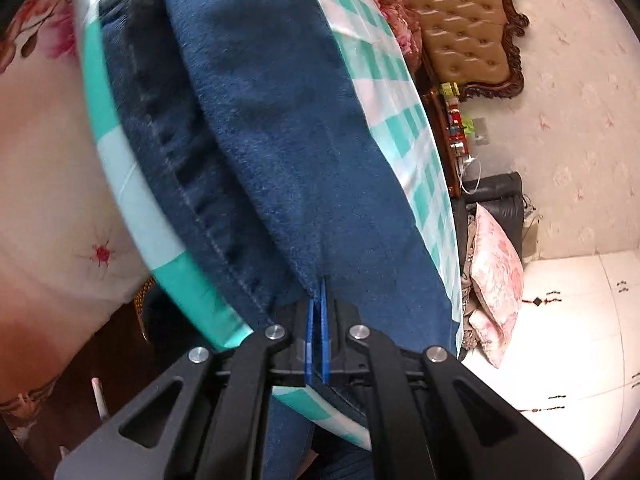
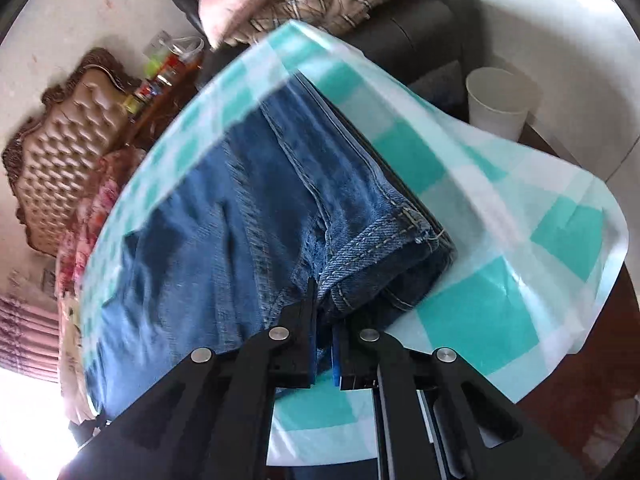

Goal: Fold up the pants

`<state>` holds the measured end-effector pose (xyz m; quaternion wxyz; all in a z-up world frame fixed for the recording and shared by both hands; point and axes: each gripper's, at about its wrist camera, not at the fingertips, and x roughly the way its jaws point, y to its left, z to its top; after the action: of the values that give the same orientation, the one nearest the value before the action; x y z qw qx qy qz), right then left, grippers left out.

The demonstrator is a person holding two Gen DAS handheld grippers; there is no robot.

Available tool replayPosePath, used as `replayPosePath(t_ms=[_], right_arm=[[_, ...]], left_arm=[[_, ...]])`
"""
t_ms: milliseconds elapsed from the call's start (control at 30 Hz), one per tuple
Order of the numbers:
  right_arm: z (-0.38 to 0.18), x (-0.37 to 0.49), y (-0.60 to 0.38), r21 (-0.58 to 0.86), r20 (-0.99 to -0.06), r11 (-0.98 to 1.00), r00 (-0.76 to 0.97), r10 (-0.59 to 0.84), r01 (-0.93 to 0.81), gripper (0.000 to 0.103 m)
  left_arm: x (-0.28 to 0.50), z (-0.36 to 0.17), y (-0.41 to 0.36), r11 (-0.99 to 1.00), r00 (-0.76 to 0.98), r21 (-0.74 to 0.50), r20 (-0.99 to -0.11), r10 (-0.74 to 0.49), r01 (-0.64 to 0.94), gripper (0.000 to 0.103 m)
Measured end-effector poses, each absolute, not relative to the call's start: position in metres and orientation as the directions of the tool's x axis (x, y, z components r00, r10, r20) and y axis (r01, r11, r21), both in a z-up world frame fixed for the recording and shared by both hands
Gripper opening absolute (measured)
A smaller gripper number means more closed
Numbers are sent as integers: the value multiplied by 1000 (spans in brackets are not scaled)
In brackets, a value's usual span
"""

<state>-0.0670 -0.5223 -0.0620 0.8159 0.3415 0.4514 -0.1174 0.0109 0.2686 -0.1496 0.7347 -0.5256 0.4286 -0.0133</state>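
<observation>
Both grippers clench the dark blue denim pants (image 1: 280, 140): left gripper (image 1: 318, 300) on a fold edge; right gripper (image 2: 320, 300) beside the stitched hem (image 2: 372, 240); the legs' length runs straight ahead of each over the teal-and-white checked tablecloth (image 2: 480, 312).

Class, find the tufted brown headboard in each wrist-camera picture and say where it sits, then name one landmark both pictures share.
Left wrist view: the headboard is at the upper right, beyond the jeans.
Right wrist view: the headboard is at the left edge, middle height, blurred.
Shared landmark: the teal-and-white checked cloth under the jeans.
</observation>
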Motion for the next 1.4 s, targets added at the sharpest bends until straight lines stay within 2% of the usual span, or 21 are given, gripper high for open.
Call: replayPosePath(t_ms=[100,167,233,367,533,600,633,667,733,800,833,867,1033,1133,1200,1267,1400], right_arm=[[-41,-78,-522,498,-774,727,620,127,472,6],[-47,-74,-519,419,-810,766,581,73,488,6],[-63,-71,-522,410,-841,741,535,82,532,6],[-51,-73,-515,403,-823,759,566,56,512,6],[-78,-52,-511,281,-878,805,479,-4,522,6],[-76,-51,-506,254,-877,819,479,-29,515,6],[-78,-49,-506,246,-880,822,473,-32,514,6],[-80,-47,-505,244,-883,823,469,-31,514,6],[-82,-44,-504,232,-887,826,460,-37,513,6],[-82,-43,-503,218,-890,830,454,-47,513,6],[-82,-43,-503,212,-891,831,452,-52,514,6],[-82,-43,-502,209,-890,833,452,-55,512,6],[-82,-47,-503,217,-888,829,457,-51,515,6],[-81,-47,-503,206,-891,833,449,-57,514,6],[-79,-46,-505,211,-891,831,451,-53,515,6],[-70,-50,-507,230,-884,824,465,-46,518,6],[-37,-62,-511,289,-846,817,533,-26,499,4]], left_arm=[[4,-131,265,465,660,-792,-597,-456,-395,2],[3,-138,263,473,644,-780,-615,-455,-410,2],[0,-154,266,436,621,-775,-629,-467,-458,2],[-11,-139,264,442,656,-787,-609,-445,-431,2],[-5,-158,267,429,610,-761,-647,-458,-486,4],[-14,-149,274,444,650,-767,-635,-418,-464,21],[-18,-146,284,419,682,-783,-613,-398,-459,40],[-20,-147,293,399,701,-795,-598,-390,-457,42],[-13,-148,311,384,724,-806,-582,-370,-451,42],[-4,-154,332,364,724,-796,-597,-345,-483,35],[1,-154,339,372,725,-795,-598,-342,-480,23],[2,-151,343,384,721,-783,-612,-326,-490,3],[-19,-118,336,412,745,-775,-608,-274,-480,3],[-24,-136,335,399,711,-747,-650,-270,-531,3],[-26,-159,340,337,690,-754,-654,-309,-564,3],[-28,-158,342,351,704,-760,-644,-299,-547,6],[-24,-154,348,394,686,-731,-673,-277,-558,3]])
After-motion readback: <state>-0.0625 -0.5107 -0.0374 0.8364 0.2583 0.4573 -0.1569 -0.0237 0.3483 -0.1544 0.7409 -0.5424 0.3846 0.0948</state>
